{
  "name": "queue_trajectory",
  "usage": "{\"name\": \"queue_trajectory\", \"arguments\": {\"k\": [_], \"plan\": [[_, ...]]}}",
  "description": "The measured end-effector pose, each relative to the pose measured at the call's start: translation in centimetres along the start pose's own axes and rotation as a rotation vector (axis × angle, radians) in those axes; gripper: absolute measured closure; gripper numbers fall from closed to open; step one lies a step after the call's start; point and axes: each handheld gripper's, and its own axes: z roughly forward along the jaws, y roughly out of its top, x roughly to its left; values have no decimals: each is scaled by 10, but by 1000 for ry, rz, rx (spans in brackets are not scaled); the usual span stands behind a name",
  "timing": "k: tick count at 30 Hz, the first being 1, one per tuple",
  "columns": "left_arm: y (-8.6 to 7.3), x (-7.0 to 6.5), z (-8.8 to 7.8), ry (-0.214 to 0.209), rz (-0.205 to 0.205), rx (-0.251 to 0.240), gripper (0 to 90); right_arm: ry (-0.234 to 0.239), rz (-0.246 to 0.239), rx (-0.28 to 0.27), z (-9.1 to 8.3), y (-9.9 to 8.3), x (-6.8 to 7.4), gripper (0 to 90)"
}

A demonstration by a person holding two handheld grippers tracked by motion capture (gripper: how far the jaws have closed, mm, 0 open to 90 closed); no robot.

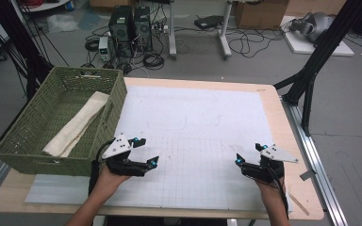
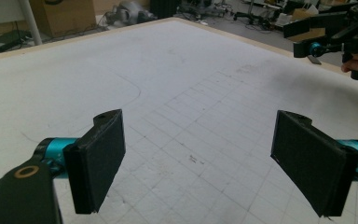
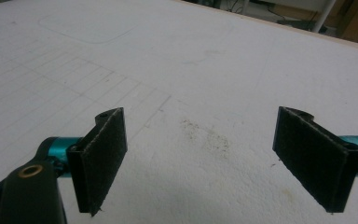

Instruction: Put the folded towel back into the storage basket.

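High view shows the left gripper (image 1: 143,151) with jaws spread wide and empty, hovering over the white mat (image 1: 193,127) just beside the green basket (image 1: 23,127). The right gripper (image 1: 248,154) sits well apart at the mat's other side, jaws equally wide and holding nothing. A folded cream towel (image 1: 78,123) lies inside the basket, leaning along its right wall, near the left gripper. If the towel is to be lifted out, the risk is a jaw catching the woven basket wall and dragging the basket across the worktop (image 1: 283,117), or pinching one layer so the cloth unfolds.
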Motion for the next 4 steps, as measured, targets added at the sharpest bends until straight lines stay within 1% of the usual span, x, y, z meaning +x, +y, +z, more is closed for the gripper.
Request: {"name": "queue_trajectory", "arguments": {"k": [1,4], "plan": [[0,0,0,2,-1,-2,179,1,4,2,0,0,1,162],[0,0,1,2,0,2,179,-1,-15,5,0,1,2,162]]}}
